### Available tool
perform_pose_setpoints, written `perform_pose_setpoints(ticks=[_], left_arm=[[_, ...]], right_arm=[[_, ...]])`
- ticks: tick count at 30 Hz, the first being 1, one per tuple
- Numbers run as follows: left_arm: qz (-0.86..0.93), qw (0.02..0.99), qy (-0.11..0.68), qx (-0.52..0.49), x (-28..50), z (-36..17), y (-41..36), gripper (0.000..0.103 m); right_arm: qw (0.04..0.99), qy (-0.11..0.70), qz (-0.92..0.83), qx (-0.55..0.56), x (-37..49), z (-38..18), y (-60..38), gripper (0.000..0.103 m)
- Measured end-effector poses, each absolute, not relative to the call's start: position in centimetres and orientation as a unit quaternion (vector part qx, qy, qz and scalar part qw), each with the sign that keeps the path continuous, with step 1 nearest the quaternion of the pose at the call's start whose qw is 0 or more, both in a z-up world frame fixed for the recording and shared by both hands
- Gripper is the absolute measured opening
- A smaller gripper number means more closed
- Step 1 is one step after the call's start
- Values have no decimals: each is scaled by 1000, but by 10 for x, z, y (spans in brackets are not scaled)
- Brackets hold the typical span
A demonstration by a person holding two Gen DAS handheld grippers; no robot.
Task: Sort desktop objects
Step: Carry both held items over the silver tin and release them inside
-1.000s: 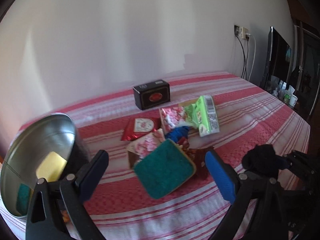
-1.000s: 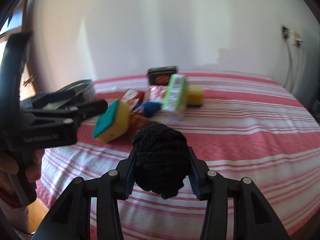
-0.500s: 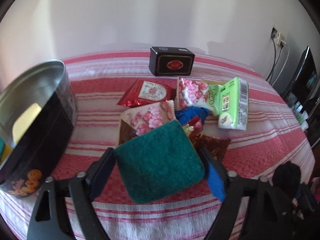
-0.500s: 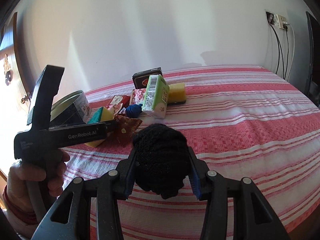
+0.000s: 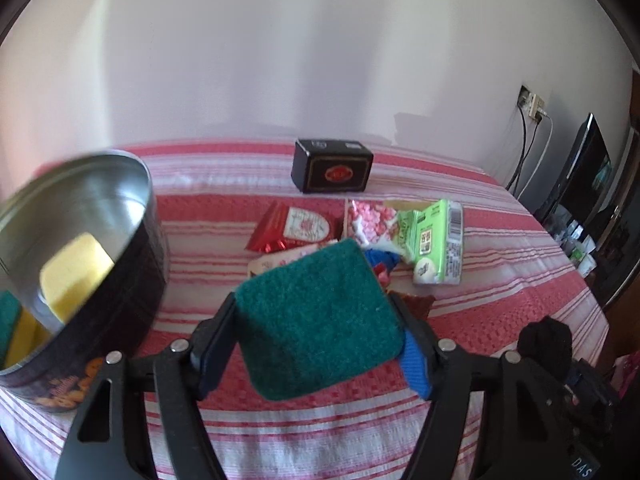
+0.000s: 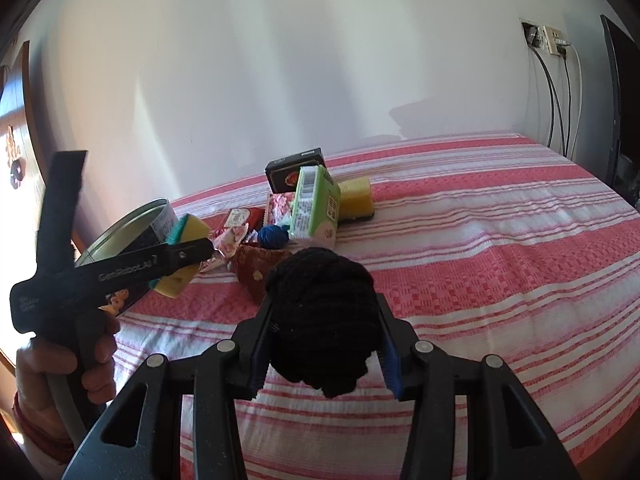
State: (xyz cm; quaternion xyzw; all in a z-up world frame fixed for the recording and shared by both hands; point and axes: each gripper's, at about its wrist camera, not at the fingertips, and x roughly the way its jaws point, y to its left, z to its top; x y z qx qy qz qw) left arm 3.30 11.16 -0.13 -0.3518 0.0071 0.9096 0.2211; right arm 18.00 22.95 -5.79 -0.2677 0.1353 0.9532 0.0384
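A green-topped yellow sponge [image 5: 320,340] sits between the fingers of my left gripper [image 5: 314,308]. Its jaws are closing and both pads press the sponge's sides. In the right wrist view the same sponge [image 6: 192,226] is at the tip of the left gripper [image 6: 200,248], next to the open metal tin [image 6: 132,224]. The tin [image 5: 120,300] stands at the left and has a yellow sponge [image 5: 76,272] inside. My right gripper [image 6: 324,312] is shut on a black knitted ball [image 6: 320,300] above the striped cloth.
A pile lies mid-table: a black box [image 5: 332,170], a green tissue pack [image 5: 436,240], a red sachet [image 5: 296,226], pink packets [image 5: 372,216], a blue yarn ball [image 6: 272,236] and a brown packet [image 6: 256,268]. Another sponge [image 6: 356,198] lies behind it. A monitor [image 5: 580,184] stands at the right.
The left jaws have closed in on the green-topped sponge and the gripper has rolled level, with the tin now nearer. The right gripper has kept still with the black ball.
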Motion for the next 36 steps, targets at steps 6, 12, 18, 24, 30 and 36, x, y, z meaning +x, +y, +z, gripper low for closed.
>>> perform_pose_setpoints(ticks=[6, 12, 18, 24, 30, 36], left_arm=[[917, 213, 17, -338, 34, 4, 102, 71], [921, 212, 3, -326, 36, 12, 84, 71], [931, 201, -11, -304, 36, 26, 58, 71], [943, 168, -26, -286, 30, 37, 21, 71], [953, 124, -42, -272, 19, 43, -20, 71], [960, 78, -54, -263, 8, 46, -58, 71]], right_arm=[[28, 125, 956, -264, 173, -50, 213, 48], [15, 105, 962, -251, 163, -33, 196, 48], [-11, 88, 968, -234, 148, -15, 168, 48], [-43, 65, 973, -216, 131, 1, 134, 48], [-82, 58, 973, -206, 101, 15, 100, 48], [-112, 52, 972, -198, 67, 24, 61, 48]])
